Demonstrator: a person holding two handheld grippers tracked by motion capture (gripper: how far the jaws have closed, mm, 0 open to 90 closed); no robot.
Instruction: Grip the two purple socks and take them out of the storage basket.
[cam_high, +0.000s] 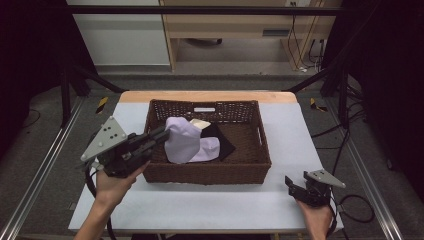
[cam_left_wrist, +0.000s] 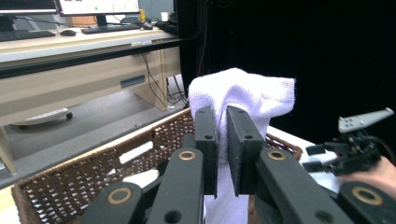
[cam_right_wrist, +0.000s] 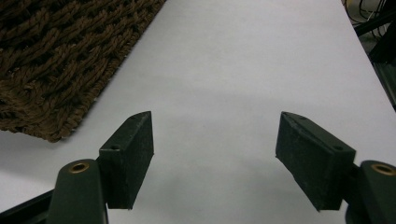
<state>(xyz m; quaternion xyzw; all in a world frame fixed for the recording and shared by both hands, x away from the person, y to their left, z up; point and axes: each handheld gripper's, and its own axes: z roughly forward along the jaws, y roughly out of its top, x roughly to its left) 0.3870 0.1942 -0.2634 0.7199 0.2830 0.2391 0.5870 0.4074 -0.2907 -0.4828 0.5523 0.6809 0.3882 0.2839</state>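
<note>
A brown wicker basket (cam_high: 260, 150) stands on the white table (cam_high: 210, 205). My left gripper (cam_high: 162, 135) reaches over the basket's left rim, shut on a pale lilac towel (cam_high: 182, 140) that hangs lifted inside the basket. In the left gripper view the towel (cam_left_wrist: 243, 88) rises above and drops below the pinching pads (cam_left_wrist: 206, 140). A cream cloth (cam_high: 200, 123) and a black cloth (cam_high: 220, 137) lie in the basket behind the towel. My right gripper (cam_high: 295, 184) rests at the table's front right corner, its jaws open over bare table (cam_right_wrist: 215, 140).
The basket corner (cam_right_wrist: 51, 70) shows at the upper left of the right gripper view. A wooden desk (cam_high: 240, 25) and cables (cam_high: 300, 45) stand beyond the table. Black metal frame bars (cam_high: 80, 80) flank both sides.
</note>
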